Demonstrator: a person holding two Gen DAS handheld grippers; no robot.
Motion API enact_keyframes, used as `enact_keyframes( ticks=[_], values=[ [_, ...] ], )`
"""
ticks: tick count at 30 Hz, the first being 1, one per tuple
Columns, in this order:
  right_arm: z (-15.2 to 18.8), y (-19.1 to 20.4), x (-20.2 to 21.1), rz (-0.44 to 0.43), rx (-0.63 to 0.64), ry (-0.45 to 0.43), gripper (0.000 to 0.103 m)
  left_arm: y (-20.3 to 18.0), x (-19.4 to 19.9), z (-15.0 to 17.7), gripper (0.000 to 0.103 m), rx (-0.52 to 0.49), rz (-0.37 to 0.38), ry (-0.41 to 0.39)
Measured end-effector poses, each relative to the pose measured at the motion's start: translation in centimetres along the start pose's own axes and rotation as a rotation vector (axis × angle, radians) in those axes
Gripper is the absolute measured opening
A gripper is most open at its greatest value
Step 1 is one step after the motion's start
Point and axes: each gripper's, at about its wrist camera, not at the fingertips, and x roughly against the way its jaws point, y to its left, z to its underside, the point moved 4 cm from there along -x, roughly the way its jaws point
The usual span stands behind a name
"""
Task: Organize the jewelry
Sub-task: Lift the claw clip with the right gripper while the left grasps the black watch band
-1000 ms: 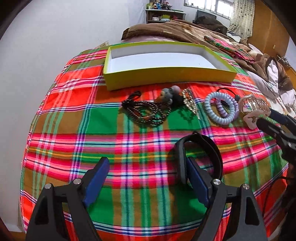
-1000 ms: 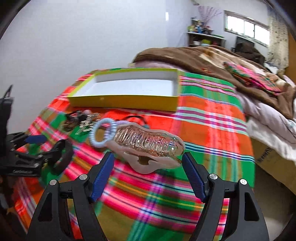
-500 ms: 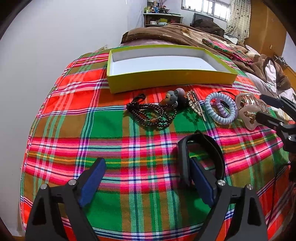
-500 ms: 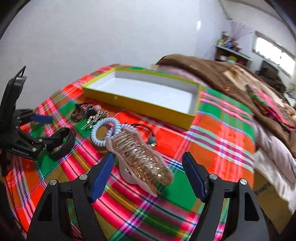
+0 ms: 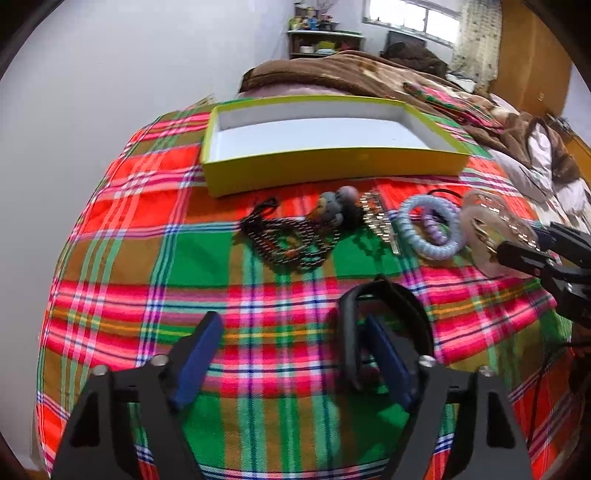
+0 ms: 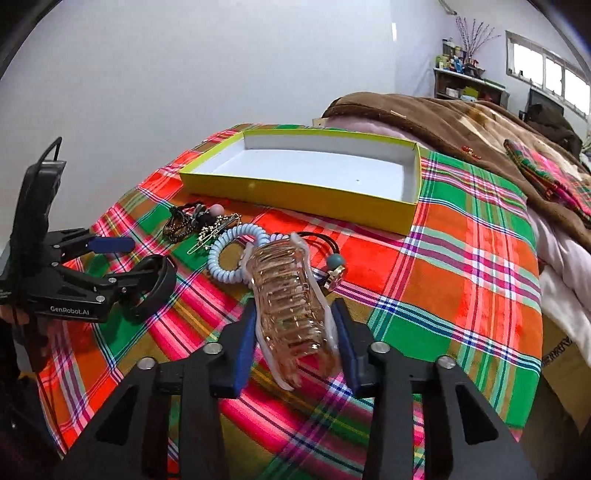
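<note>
Both of your grippers have just been closing: your right gripper (image 6: pixel 293 349) pinches the clear hair claw (image 6: pixel 291 299) lying lengthwise between its fingers, which could slip or spring apart, while your left gripper (image 5: pixel 291 354), unclenched, hooks only one finger inside the black bangle (image 5: pixel 384 321).

Pretty ordinary bedroom here. Plain white wall (image 5: pixel 110 66) fills the whole upper left of both views, totally bare. The bed has a loud plaid cover (image 5: pixel 147 258) in red, green and orange, and further back a rumpled brown blanket (image 6: pixel 443 118) is heaped over it with some pale bedding (image 6: pixel 565 266) spilling off the right edge. Top right there's a window (image 5: pixel 410 16) letting in flat daylight, with a patterned curtain (image 5: pixel 476 40) beside it. A cluttered shelf (image 5: pixel 321 37) sits under the window, and a wooden door or wardrobe (image 5: pixel 532 51) is far right.
</note>
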Motion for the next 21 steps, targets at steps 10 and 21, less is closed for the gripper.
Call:
enact_keyframes(
  ticks=[10, 21],
  values=[
    [0.6, 1.0, 0.6, 0.022, -0.059, -0.02, 0.038, -0.9, 0.3, -0.4, 0.043, -0.052, 0.038, -0.014],
    [1.3, 1.4, 1.5, 0.064, -0.129, -0.046, 0.038, -1.1, 0.6, -0.4, 0.013, -0.06, 0.055, -0.013]
  ],
)
